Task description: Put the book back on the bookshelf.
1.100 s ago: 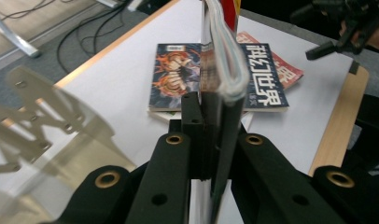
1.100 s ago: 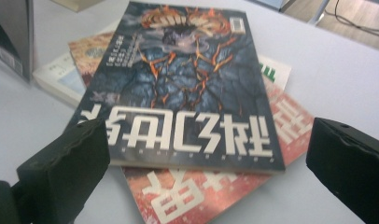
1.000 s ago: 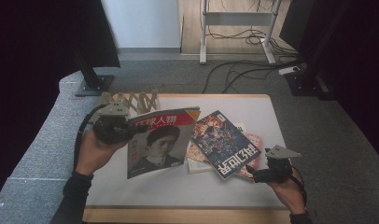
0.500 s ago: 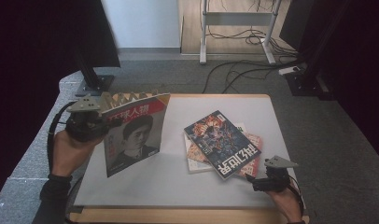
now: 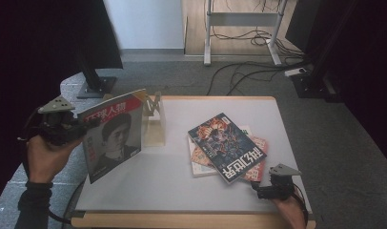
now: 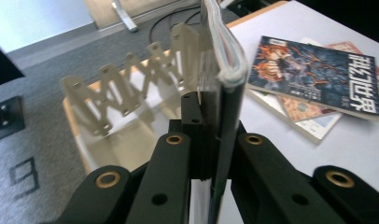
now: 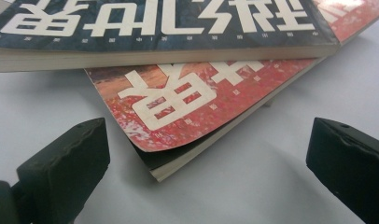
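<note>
We work at a white table (image 5: 148,186), where a clear zigzag rack (image 5: 154,119) stands at the back left and a stack (image 5: 227,148) of three books lies right of the middle. Our left gripper (image 5: 76,129) is clenched on the edge of a portrait magazine (image 5: 113,136), holding it upright and off the table, just left of the rack and slightly nearer us. In the left gripper view the magazine's spine (image 6: 222,70) rises straight from between the shut jaws, and the rack's slots (image 6: 131,84) lie just beyond and to the left there. The coming move, we judge, turns on this: the magazine's face has to line up with a slot's gap, then travel toward the rack and down. Our left hand is the nearer one by far. Our right gripper (image 5: 258,190) rests at the front edge, jaws spread wide and holding nothing, pointed at the near corner of the stack, where the red cover (image 7: 192,107) under the dark book (image 7: 155,23) sits just ahead of the jaws.
</note>
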### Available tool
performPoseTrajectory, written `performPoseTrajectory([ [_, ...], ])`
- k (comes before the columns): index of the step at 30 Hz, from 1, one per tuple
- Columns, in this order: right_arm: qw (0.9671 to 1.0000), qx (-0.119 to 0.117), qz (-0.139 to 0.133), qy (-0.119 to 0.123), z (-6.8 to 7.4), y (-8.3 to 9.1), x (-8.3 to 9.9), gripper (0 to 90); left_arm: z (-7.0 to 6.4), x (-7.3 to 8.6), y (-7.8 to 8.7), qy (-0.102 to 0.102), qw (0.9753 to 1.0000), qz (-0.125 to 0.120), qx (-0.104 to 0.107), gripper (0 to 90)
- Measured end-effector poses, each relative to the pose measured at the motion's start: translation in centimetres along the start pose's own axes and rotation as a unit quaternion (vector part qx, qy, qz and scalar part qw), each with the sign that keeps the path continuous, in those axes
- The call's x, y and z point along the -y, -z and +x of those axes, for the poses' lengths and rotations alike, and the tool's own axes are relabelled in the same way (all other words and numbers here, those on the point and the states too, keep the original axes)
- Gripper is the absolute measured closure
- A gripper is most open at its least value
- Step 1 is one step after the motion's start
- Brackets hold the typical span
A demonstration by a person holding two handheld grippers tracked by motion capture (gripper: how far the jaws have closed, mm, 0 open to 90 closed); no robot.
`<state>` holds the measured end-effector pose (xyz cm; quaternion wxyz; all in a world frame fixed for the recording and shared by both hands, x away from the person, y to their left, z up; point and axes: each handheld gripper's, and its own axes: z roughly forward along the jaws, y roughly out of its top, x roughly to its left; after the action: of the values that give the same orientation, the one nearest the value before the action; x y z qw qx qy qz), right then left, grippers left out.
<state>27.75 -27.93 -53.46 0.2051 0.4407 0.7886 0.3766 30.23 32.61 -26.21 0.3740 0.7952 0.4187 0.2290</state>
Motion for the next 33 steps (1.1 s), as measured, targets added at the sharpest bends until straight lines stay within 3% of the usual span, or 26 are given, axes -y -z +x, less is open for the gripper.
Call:
performPoseTrajectory([
  [7, 0.9999, 0.005, 0.011, -0.001, 0.0, -0.3, 0.0, 0.0, 1.9, 0.9, 1.0, 0.025, 0.9993, 0.001, -0.026, 86.9],
  [14, 0.9993, 0.004, 0.036, 0.0, 0.0, -0.7, -0.1, 0.0, 3.1, 1.1, 0.8, 0.045, 0.9978, -0.003, -0.048, 86.9],
  [33, 0.9993, 0.004, 0.037, -0.001, 0.1, -0.7, -0.1, 0.0, 5.8, -0.6, -3.7, 0.083, 0.9929, -0.023, -0.081, 86.9],
])
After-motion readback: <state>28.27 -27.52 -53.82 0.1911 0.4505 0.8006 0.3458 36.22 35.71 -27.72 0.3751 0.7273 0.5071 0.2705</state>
